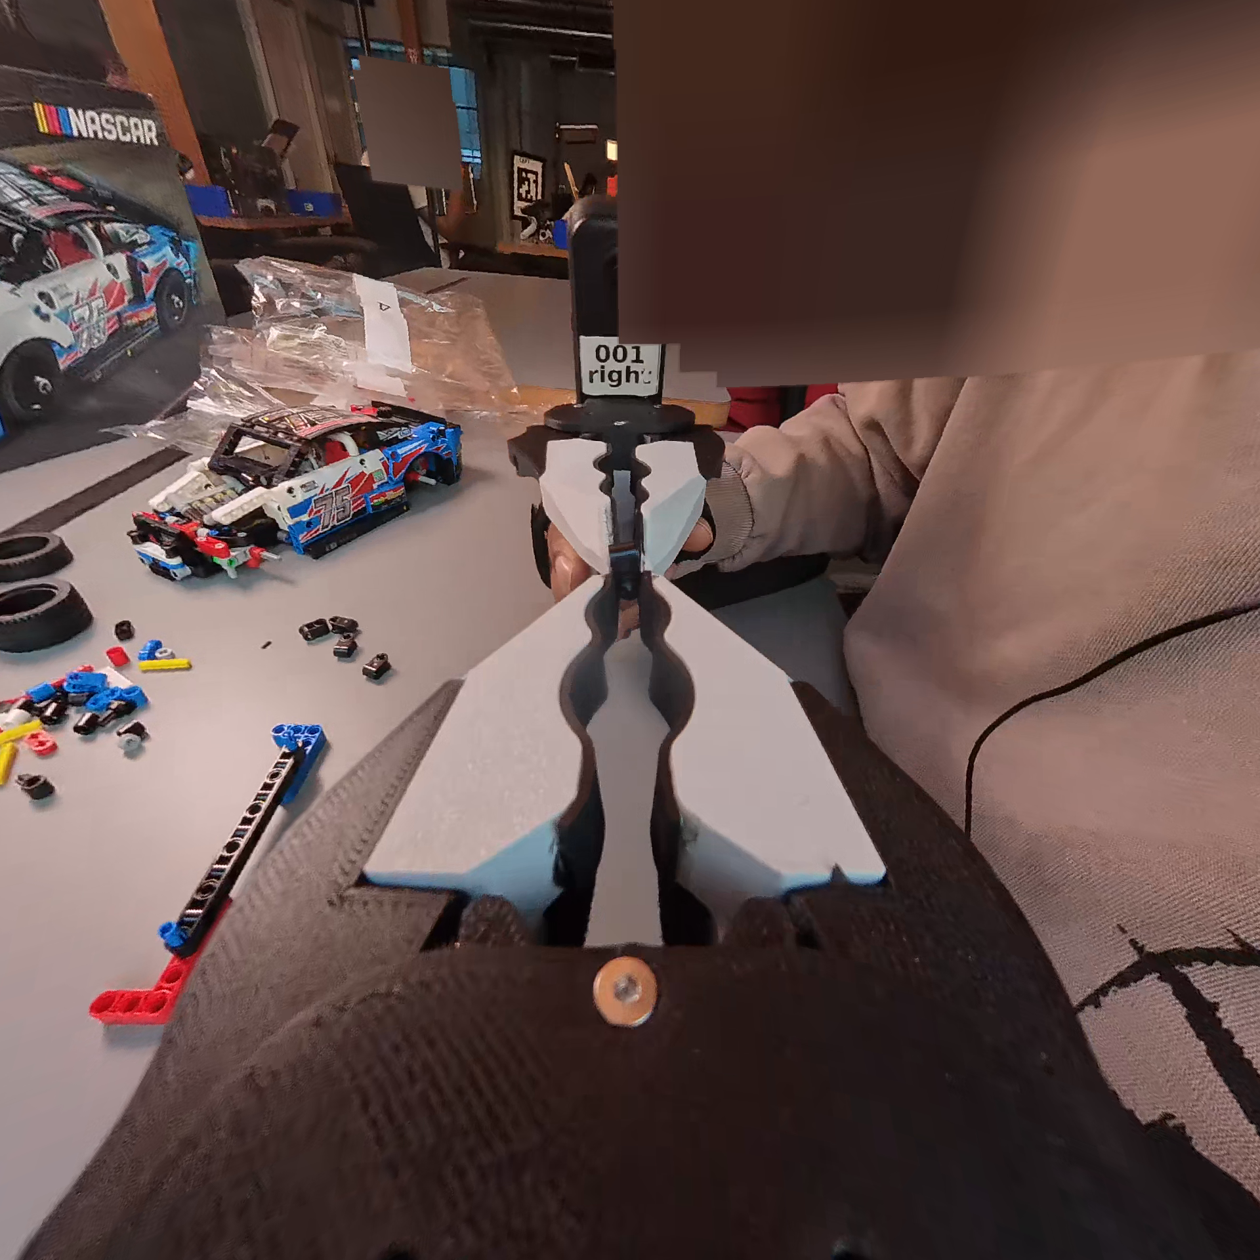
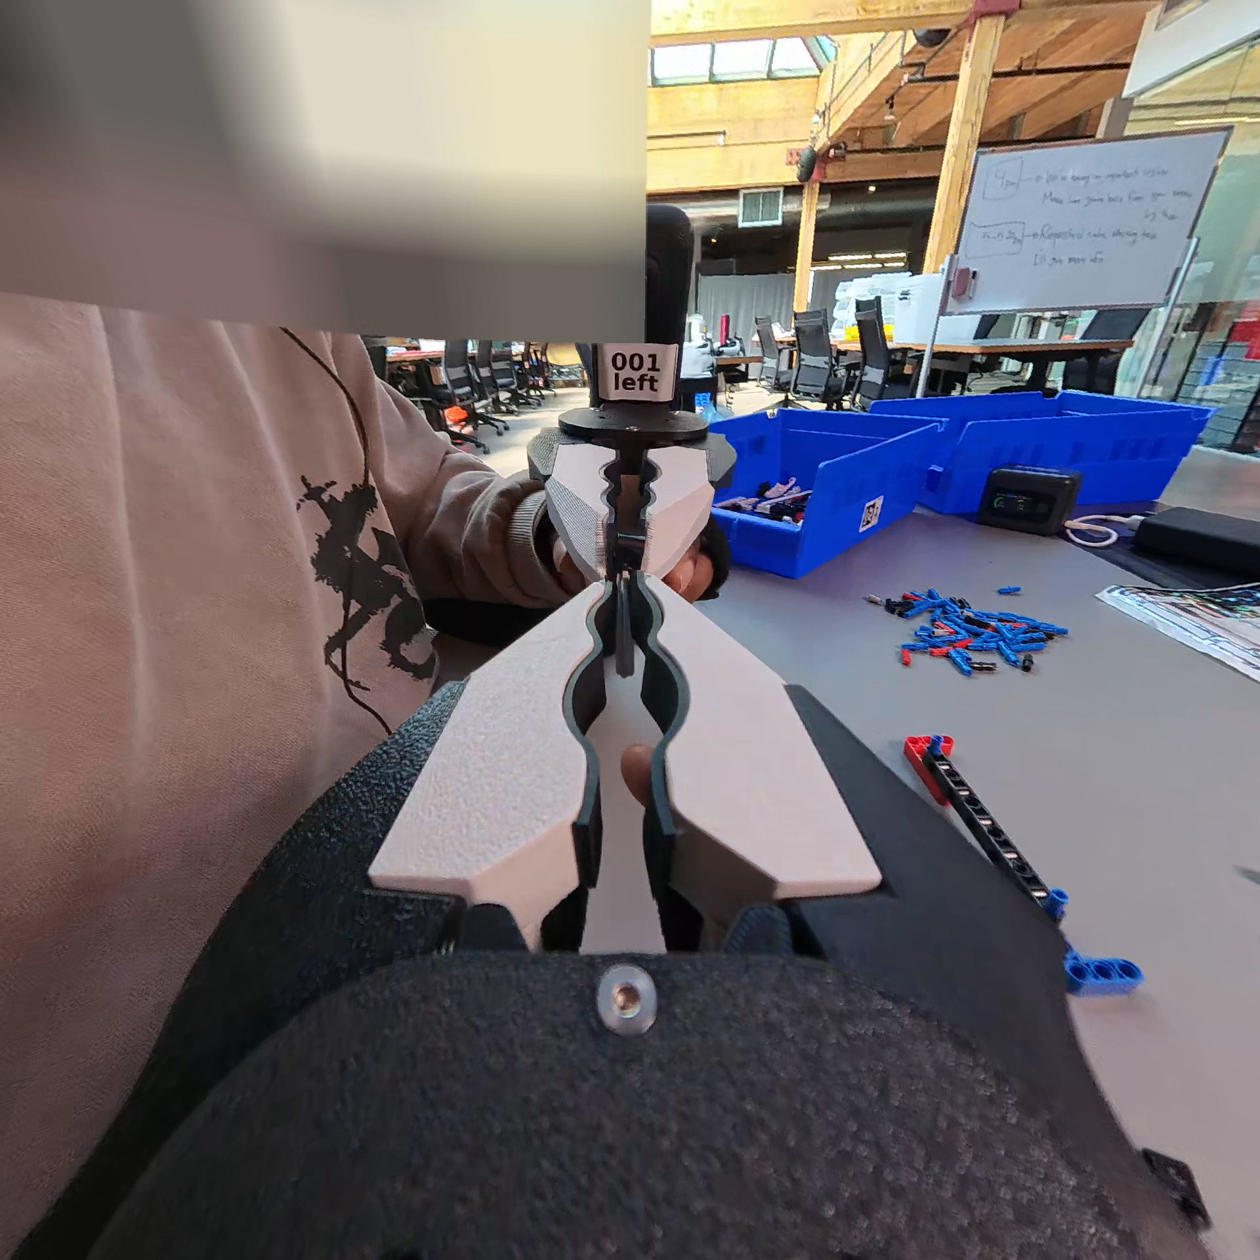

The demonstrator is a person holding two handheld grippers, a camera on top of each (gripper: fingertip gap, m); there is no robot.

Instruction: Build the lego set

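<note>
left gripper [image 1: 624, 600] clamped a small black piece [image 1: 624, 569] | right gripper [image 2: 624, 600] pinched a thin grey piece [image 2: 624, 641] | tips met nose to nose above the grey table [image 1: 204, 804] | model car [image 1: 300, 491] sat well apart

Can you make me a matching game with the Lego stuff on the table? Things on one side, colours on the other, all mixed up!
Things:
1. tyres
2. pile of pins
3. long beam
4. L-shaped piece

Colours:
A. mostly blue
B. red
C. black, blue pieces at both ends
D. all black, round

Pairs: 1-D, 2-A, 3-C, 4-B
</note>
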